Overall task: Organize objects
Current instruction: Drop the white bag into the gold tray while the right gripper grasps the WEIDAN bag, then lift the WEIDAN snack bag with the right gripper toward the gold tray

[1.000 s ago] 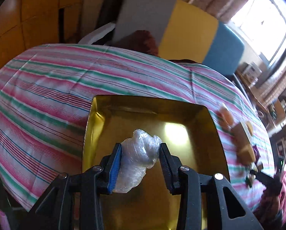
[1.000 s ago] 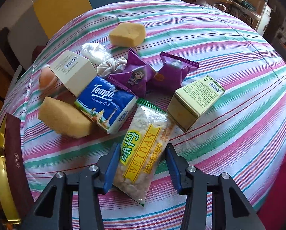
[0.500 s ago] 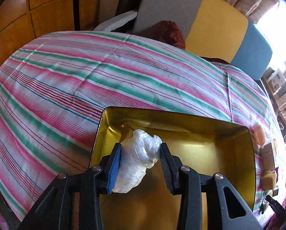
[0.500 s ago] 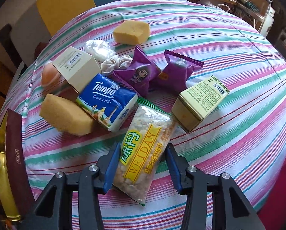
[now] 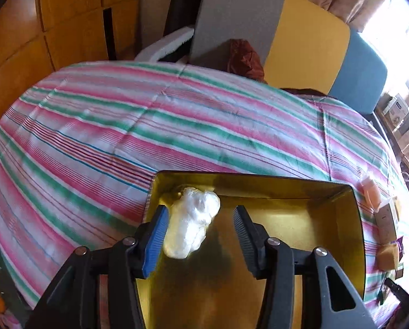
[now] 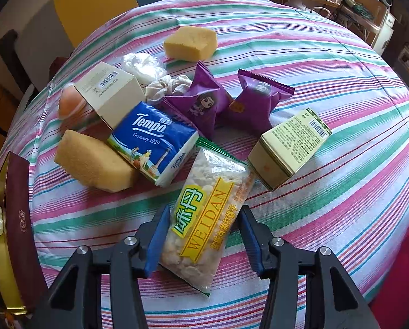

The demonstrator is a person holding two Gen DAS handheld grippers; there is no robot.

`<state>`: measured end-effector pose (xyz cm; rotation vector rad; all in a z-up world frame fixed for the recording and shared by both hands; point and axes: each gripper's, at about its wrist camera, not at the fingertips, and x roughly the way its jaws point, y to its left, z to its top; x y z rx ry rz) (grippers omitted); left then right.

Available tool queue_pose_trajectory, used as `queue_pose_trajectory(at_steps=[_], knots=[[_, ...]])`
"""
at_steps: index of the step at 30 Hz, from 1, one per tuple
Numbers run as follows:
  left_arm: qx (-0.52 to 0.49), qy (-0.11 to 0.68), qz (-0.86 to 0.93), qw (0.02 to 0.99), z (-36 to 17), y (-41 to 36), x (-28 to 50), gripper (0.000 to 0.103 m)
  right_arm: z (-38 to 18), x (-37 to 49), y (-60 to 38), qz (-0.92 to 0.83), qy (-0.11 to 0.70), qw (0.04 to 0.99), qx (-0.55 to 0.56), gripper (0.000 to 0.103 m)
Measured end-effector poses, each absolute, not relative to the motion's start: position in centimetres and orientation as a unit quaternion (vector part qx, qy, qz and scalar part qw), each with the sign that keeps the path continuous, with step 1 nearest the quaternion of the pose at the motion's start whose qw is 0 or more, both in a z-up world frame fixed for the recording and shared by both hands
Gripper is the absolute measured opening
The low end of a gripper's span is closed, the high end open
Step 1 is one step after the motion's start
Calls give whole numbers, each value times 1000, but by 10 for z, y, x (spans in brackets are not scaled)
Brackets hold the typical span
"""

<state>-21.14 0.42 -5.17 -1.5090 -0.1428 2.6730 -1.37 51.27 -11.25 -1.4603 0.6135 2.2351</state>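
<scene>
Left hand-held gripper (image 5: 200,224): jaws just opening, plastic bag (image 5: 192,224) loose between them, over gold tray (image 5: 347,235).
Right hand-held gripper (image 6: 203,235): jaws apart, astride snack packet (image 6: 207,216) on counter (image 6: 327,54).

Wooden panelled wall (image 5: 53,27), grey-yellow-blue sofa (image 5: 300,35), and a bright, perhaps curtained, window (image 5: 391,19).

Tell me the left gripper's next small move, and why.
Probably lift the left gripper straight up: its jaws have just been opening, the right one stands clear of the crumpled plastic bag, which now sits inside the gold tin box.
</scene>
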Motion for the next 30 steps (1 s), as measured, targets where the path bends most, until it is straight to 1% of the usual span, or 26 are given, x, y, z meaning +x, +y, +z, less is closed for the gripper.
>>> queue_pose_trajectory(at_steps=[5,13,17,24,30], knots=[[-452,-31,890,60,-26,4,-162,50,-112,-15,509,801,204,203,-525,51],[-446,-37,886,121,-22,11,-88,50,-107,-4,502,803,199,201,-524,44],[-447,-43,884,133,-24,18,-70,50,-105,4,492,804,201,193,-524,43],[-434,-2,890,139,-27,39,-43,50,-106,16,487,808,195,180,-527,43],[-412,9,902,128,-19,41,-27,50,-102,17,483,813,193,171,-522,43]])
